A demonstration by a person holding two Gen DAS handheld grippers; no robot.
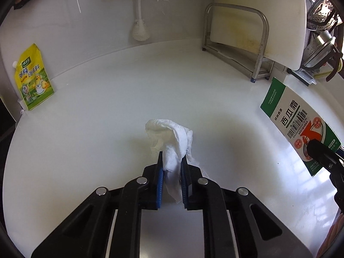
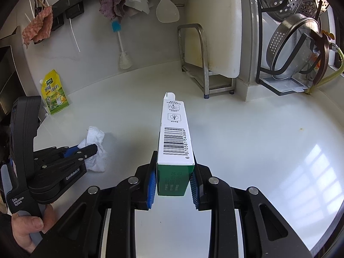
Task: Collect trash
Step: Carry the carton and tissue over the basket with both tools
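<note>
The left gripper (image 1: 172, 161) is clenched on a crumpled white tissue (image 1: 172, 142), which sits between its blue pads (image 1: 160, 172) and bulges forward over the white countertop (image 1: 107, 96). The right gripper (image 2: 173, 176) is clamped on a green-and-white carton (image 2: 174, 137), closed at both visible ends; the carton lies lengthwise along the fingers, barcode face up, raised above the counter. Farther back, a yellow spouted pouch (image 1: 32, 77) leans on the wall at the left, and a metal rack (image 1: 236, 40) holds a white cutting board (image 1: 268, 15) upright. A bottle brush (image 1: 138, 17) hangs on the wall. The right wrist view alone shows a dish rack (image 2: 286, 83) carrying a perforated steel colander (image 2: 290, 43) tilted on edge, cloths (image 2: 111, 0) hung from a wall rail, and the person's left hand (image 2: 25, 230) on the left gripper's handle. The left wrist view alone shows the carton's printed broad face.
</note>
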